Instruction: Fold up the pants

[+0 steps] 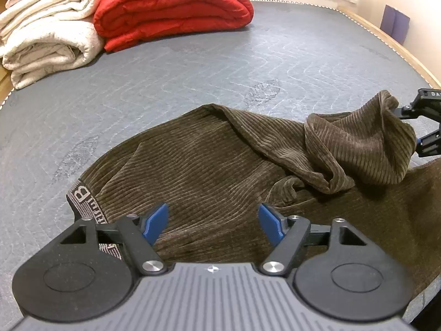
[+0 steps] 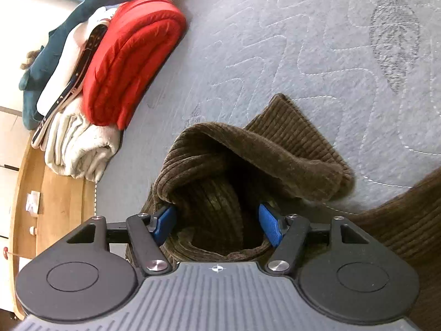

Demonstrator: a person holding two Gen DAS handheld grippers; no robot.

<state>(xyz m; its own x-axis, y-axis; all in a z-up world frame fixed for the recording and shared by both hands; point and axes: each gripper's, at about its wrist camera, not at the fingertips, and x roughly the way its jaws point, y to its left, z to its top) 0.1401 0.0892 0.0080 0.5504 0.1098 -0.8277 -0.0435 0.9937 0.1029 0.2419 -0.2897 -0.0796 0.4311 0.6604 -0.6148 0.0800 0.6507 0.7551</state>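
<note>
Brown corduroy pants (image 1: 198,165) lie spread on the grey quilted mattress (image 1: 165,77). Their patterned waistband (image 1: 82,195) is at the lower left. My left gripper (image 1: 213,222) is open and empty, just above the pants near the waistband. A bunched fold of pant leg (image 1: 363,149) is raised at the right, where my right gripper (image 1: 419,127) is partly seen behind it. In the right wrist view, my right gripper (image 2: 217,224) is open, with the bunched pant leg (image 2: 220,171) draped between and over its blue fingers (image 2: 268,224).
A folded red quilt (image 1: 171,8) and rolled cream blankets (image 1: 46,30) sit at the mattress's far left. A wooden bed frame edge (image 1: 399,52) curves along the right. In the right wrist view, the red quilt (image 2: 129,63) and the wooden floor (image 2: 55,193) are at the left.
</note>
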